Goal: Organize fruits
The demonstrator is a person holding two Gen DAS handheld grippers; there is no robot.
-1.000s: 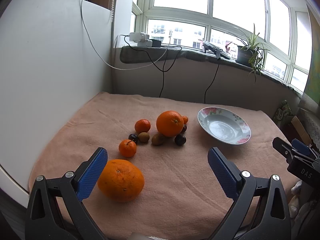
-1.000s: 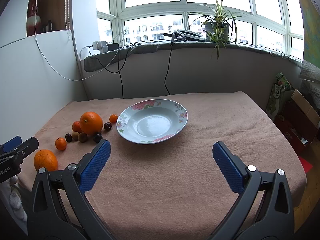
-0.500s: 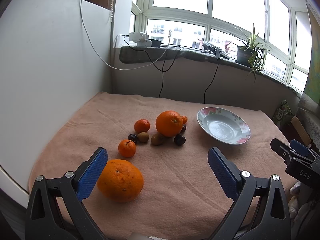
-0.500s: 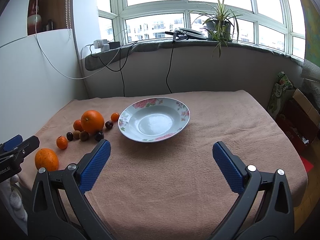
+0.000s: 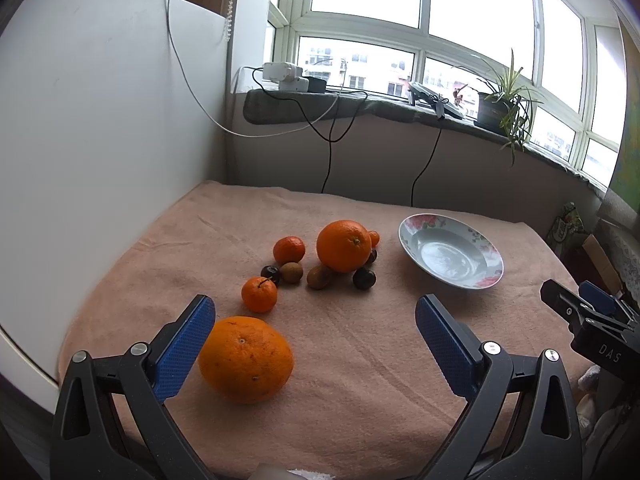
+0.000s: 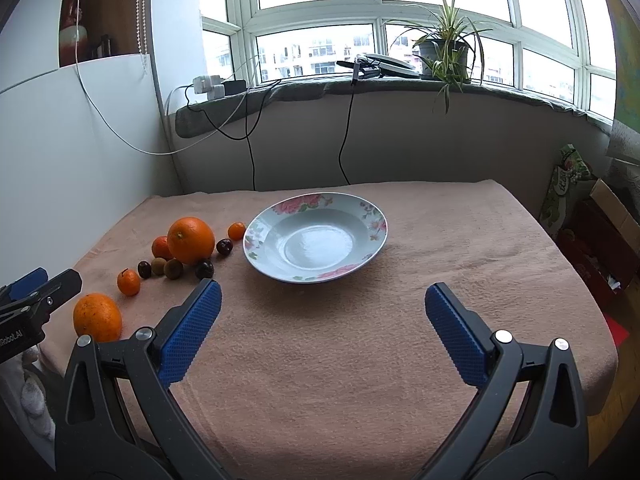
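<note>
A large orange [image 5: 245, 359] lies near the table's front left, just inside my open left gripper [image 5: 316, 328], close to its left finger. A second large orange [image 5: 343, 245] sits farther back among small tangerines [image 5: 259, 294] and dark and brown small fruits [image 5: 363, 279]. An empty flowered plate [image 5: 484, 280] stands to the right. In the right wrist view my open, empty right gripper [image 6: 322, 312] hovers in front of the plate [image 6: 260, 256]; the fruit cluster [image 6: 190, 240] and near orange [image 6: 97, 317] lie to its left.
A peach cloth [image 6: 360, 360] covers the table. A white wall panel [image 5: 100, 140] borders the left side. The windowsill [image 6: 360, 84] behind holds cables, a power strip and a potted plant [image 6: 442, 54]. Boxes and bags [image 6: 592, 220] stand on the floor at right.
Both grippers have drifted only slightly; the scene shifts a little in each view. Both stay open and no fruit has moved.
</note>
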